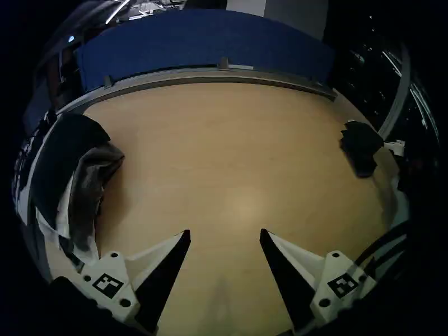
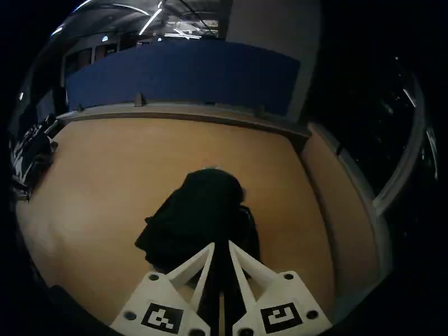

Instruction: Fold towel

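Left tool [image 1: 224,234]: white plastic two-finger piece with black inner faces and a square printed marker on each base. Fingers spread wide, nothing between them, bare surface showing through the gap.

Right tool [image 2: 221,245]: same make and colour. Fingers drawn narrow with a slim gap, tips lying over the near edge of the towel. Whether cloth is pinched between them cannot be told.

Black towel [image 2: 201,215], soft crumpled fabric: bunched in a rounded heap, not laid flat, directly ahead of the right tool and reaching to its tips. Sits toward the right half of the surface in the right gripper view.

Worktop [image 1: 235,145], pale wood-look board with a grey rim: level, carrying all items listed.

Heap of cloth [image 1: 84,179], mixed black, grey-brown and white fabric: piled loosely at the left edge of the worktop in the left gripper view, well apart from the left tool's fingers.

Black lump [image 1: 361,147]: at the far right edge of the worktop in the left gripper view; too small to identify.

Blue partition [image 1: 207,47], upright fabric screen: stands along the far edge of the worktop.

Ceiling strip lights [image 2: 148,22]: lit, overhead, beyond the partition.
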`<state>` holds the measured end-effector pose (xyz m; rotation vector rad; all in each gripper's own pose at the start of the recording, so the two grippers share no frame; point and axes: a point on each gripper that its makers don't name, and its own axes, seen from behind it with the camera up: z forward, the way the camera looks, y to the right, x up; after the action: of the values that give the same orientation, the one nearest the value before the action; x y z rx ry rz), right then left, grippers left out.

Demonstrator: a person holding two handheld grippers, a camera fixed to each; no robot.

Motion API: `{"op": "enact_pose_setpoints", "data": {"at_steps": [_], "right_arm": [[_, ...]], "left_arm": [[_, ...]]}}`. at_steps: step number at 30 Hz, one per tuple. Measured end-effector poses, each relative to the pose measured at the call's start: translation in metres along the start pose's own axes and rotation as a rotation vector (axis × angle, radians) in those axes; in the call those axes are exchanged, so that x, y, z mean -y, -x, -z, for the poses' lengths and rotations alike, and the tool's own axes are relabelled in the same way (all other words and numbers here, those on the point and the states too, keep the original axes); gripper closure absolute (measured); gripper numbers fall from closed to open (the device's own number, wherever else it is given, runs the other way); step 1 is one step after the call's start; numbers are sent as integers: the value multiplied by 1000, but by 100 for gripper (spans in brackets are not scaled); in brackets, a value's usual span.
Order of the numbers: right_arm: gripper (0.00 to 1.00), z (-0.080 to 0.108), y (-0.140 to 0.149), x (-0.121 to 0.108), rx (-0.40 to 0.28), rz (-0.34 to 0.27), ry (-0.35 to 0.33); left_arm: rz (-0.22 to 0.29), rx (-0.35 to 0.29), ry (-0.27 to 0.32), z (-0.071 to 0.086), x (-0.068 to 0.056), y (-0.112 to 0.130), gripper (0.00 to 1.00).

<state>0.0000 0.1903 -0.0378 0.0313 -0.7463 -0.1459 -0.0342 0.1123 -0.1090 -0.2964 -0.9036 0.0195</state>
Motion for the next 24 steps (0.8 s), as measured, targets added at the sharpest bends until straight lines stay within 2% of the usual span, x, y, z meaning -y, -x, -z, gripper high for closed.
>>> {"op": "enact_pose_setpoints", "data": {"at_steps": [8,15,21,24], "right_arm": [[99,-12,51,-11,90,-74,42],[98,-27,78,-19,144,-142,76],[96,-31,81,-16,153,-119,81],[91,-28,79,-16,148,-110,88]], "left_arm": [[-3,4,-2,1,-4,4,8],[-9,6,-4,2,-6,3,8],[-11,6,-6,2,-6,3,8],[-9,7,-6,2,-6,4,8]]}}
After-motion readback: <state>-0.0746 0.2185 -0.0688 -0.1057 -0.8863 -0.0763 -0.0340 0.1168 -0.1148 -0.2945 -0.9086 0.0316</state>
